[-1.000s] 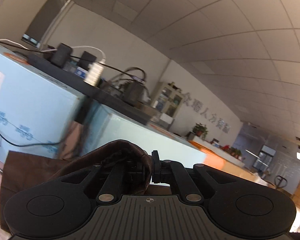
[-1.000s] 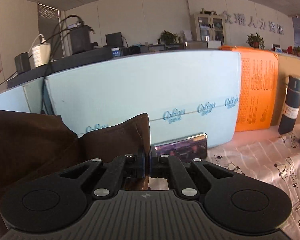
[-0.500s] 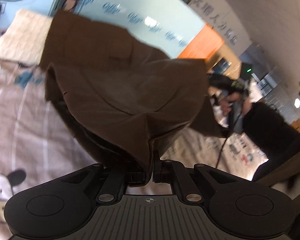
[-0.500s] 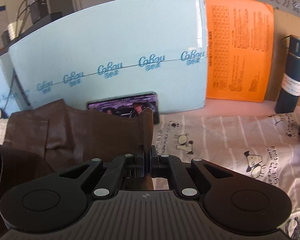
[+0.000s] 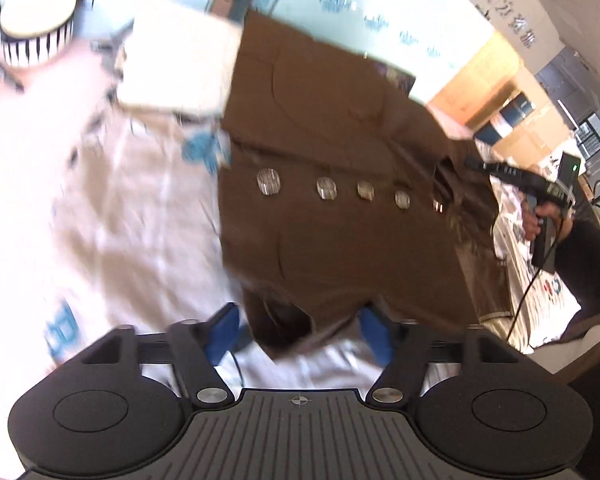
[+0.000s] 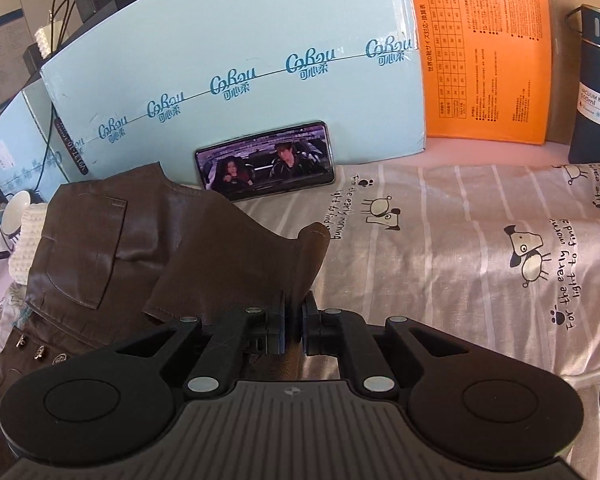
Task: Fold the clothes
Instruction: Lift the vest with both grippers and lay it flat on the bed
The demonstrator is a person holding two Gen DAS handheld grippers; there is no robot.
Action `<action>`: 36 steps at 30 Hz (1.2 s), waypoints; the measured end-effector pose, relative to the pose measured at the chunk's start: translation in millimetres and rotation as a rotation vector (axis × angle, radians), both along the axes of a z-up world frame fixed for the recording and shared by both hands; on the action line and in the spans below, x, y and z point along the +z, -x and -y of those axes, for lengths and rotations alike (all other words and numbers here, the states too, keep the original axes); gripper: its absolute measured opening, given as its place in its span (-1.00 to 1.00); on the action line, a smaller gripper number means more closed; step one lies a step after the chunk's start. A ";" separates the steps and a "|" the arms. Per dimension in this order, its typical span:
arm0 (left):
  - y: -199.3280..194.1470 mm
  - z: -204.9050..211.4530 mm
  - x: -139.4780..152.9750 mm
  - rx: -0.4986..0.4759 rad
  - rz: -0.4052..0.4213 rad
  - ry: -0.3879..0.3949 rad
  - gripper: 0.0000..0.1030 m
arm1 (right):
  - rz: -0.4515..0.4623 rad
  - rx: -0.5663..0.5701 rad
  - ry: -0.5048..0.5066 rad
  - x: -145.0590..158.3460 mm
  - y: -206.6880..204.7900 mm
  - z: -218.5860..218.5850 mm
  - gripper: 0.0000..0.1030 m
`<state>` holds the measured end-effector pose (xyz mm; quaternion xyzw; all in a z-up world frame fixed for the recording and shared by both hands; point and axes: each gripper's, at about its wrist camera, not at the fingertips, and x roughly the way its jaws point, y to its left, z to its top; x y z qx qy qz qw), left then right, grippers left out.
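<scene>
Left claw [image 5: 298, 330] has let go, now spread over brown garment [image 5: 340, 216] lying on the printed sheet [image 6: 460, 240]; right claw [image 6: 293, 330] still pinches its corner. Next: probably release, then fold.

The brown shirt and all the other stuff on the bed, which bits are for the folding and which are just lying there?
For the folding:
brown shirt
right gripper, shut on a shirt corner
left gripper, open

Just lying there:
phone
blue bottle
blue box
orange box
white knitted cloth
</scene>
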<state>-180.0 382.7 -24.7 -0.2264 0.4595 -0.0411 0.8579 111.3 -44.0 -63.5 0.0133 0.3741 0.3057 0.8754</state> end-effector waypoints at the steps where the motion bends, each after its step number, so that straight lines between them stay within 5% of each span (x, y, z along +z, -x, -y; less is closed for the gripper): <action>1: -4.1 -7.7 3.0 0.044 0.030 0.000 0.42 | 0.002 -0.011 0.003 0.6 -1.2 0.5 -0.87; 8: -51.0 -28.0 9.5 0.240 0.225 0.025 0.56 | 0.053 -0.040 0.070 2.2 -7.0 -6.0 -0.87; 11: -73.3 -18.9 -0.3 0.297 0.223 0.004 0.55 | 0.085 -0.058 0.126 -0.7 -15.1 -14.6 -0.87; 16: -73.8 -6.6 -8.3 0.269 0.178 -0.083 0.55 | 0.087 -0.061 0.147 -0.8 -18.5 -19.0 -0.79; 18: -66.5 -3.3 -9.7 0.277 0.155 -0.105 0.55 | 0.072 -0.075 0.127 2.4 -13.8 -11.4 -0.21; 22: -50.6 2.3 -7.9 0.271 0.132 -0.141 0.55 | 0.013 -0.097 0.094 7.6 3.3 14.7 -0.09; 27: -34.4 17.8 -8.7 0.194 0.084 -0.183 0.57 | -0.077 -0.132 0.035 12.8 36.5 56.3 0.31; 36: -35.7 49.0 -41.0 0.064 -0.064 -0.212 0.58 | -0.263 -0.156 0.061 -12.7 81.0 83.0 0.40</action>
